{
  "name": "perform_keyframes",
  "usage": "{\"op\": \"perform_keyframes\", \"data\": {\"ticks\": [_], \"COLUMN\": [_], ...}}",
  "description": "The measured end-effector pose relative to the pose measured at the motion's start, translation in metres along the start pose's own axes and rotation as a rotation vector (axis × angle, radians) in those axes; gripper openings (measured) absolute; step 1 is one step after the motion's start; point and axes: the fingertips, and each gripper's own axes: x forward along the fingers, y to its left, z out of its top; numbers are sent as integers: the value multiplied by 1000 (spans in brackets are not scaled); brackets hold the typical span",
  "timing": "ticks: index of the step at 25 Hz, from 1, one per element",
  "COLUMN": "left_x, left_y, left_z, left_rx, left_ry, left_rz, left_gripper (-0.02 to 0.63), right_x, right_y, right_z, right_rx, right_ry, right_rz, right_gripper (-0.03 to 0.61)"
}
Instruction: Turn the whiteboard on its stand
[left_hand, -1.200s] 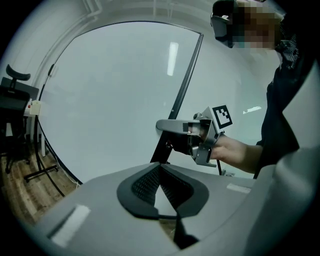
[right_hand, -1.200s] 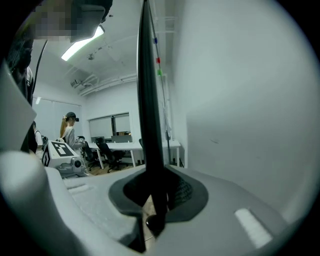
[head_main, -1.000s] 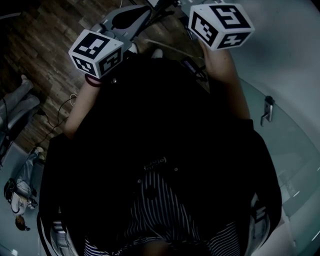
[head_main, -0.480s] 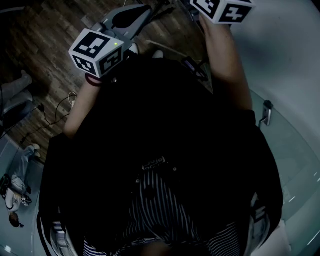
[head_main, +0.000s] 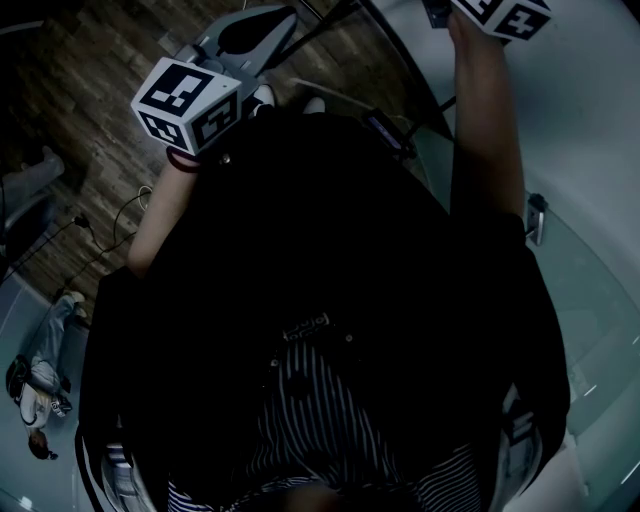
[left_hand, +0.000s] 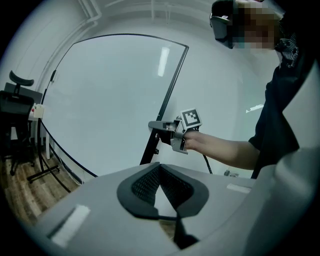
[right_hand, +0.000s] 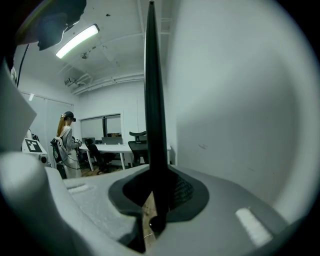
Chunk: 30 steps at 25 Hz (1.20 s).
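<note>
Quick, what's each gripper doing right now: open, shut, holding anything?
Left gripper: shut, nothing between the jaws.
Right gripper: shut on the black frame edge of the large white whiteboard.

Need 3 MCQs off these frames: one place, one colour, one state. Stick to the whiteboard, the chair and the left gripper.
1. In the left gripper view, where does the black office chair with a headrest stand relative to the large upright whiteboard?
A) left of it
B) right of it
C) in front, blocking it

2. The whiteboard's thin frame is:
A) red
B) black
C) silver

3. The left gripper:
A) clamps the frame
B) clamps the chair
C) holds nothing

Key:
1 A, the chair sits at the picture's left edge, beyond the board's rim.
2 B, a dark line borders the white panel.
3 C, its jaw tips meet with nothing between them.
</note>
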Motion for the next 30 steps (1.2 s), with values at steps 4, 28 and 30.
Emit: {"op": "perform_keyframes", "data": {"ticks": [4,28,30], "left_x": [7,43,43], "left_y": [-5,-46,-50], "left_z": [1,28,28], "left_rx": [4,87,90], "left_ry": [1,-37,-38], "left_rz": [-17,-157,-166], "left_gripper": [-2,-2,-2], "right_x": [-2,-142,-147], "right_y": [-2,68,74], "right_z": [-1,-54,-58], "right_rx": [-8,122,123], "right_ry": [1,-35,-26], "right_rz": [22,33,28], "right_gripper": [66,3,3]}}
